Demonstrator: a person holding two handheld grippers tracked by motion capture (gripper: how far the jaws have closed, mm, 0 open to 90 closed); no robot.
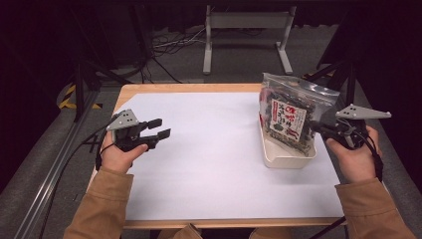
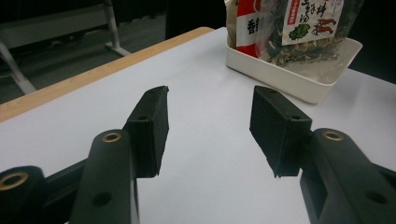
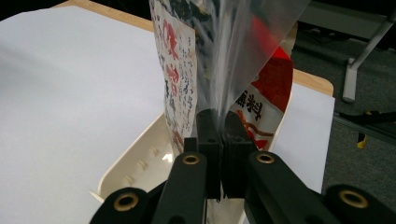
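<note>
**Handling the snack bag: grip point and orientation**

My right gripper [image 3: 219, 116] is clamped on the side edge of the snack bag [image 1: 287, 115], pads pressed together on the clear film. My left gripper [image 1: 158, 128] hangs above the white sheet [image 1: 209, 164] with its jaws apart and nothing between them.

The bag stands in the white tray [image 1: 291, 158] at the right of the table, leaning toward the far end of the tray.

Handling, as I judge it:
- Light; loose dry contents that can shift and crush
- Thin, soft film, likely slippery; it buckles rather than holds shape
- Best hold: the flat seam at the side or top, not the filled belly

Orientation: long axis roughly upright, tilted away from me; the sealed top points up, and the printed label [image 1: 288, 119] faces me
</note>
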